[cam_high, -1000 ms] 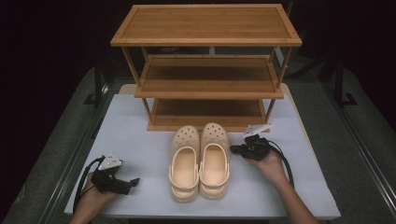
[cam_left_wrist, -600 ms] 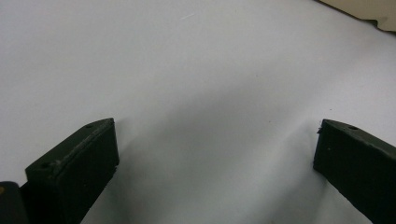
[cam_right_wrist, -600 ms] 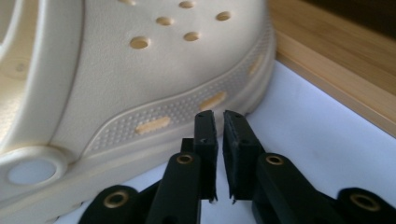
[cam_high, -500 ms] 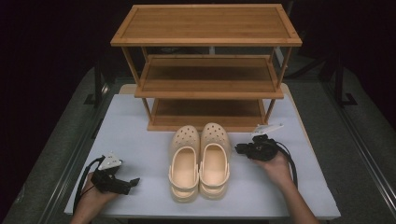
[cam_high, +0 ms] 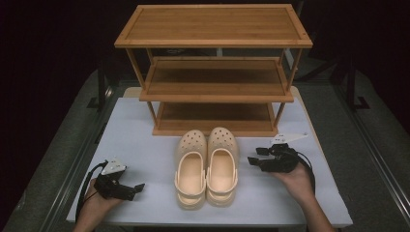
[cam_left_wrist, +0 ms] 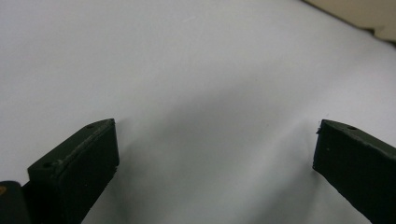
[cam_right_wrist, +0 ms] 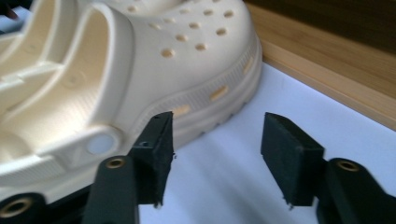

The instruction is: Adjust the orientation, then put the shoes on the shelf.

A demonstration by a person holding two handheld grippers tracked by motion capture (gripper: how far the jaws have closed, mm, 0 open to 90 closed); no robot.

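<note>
Pair of cream clogs (cam_high: 208, 166) sits side by side at the middle of the surface (cam_high: 145, 140), toes pointing toward the far edge, just short of the bottom tier of the wooden three-tier rack (cam_high: 215, 72) that stands along that far edge. Right clog (cam_high: 222, 164) lies just beside the right tongs (cam_high: 252, 160); in the right gripper view its perforated toe and ribbed sole (cam_right_wrist: 140, 70) come close to one jaw, apart from it as far as can be seen. Right tongs released, jaws spread with bare surface between them, nothing grasped; the hand behind them rests toward the right edge. Left tongs (cam_high: 139, 187) lie near the front left corner, well apart from the clogs, pointing toward them. Left gripper view: both jaws wide apart over plain white surface, released, holding nothing.
</note>
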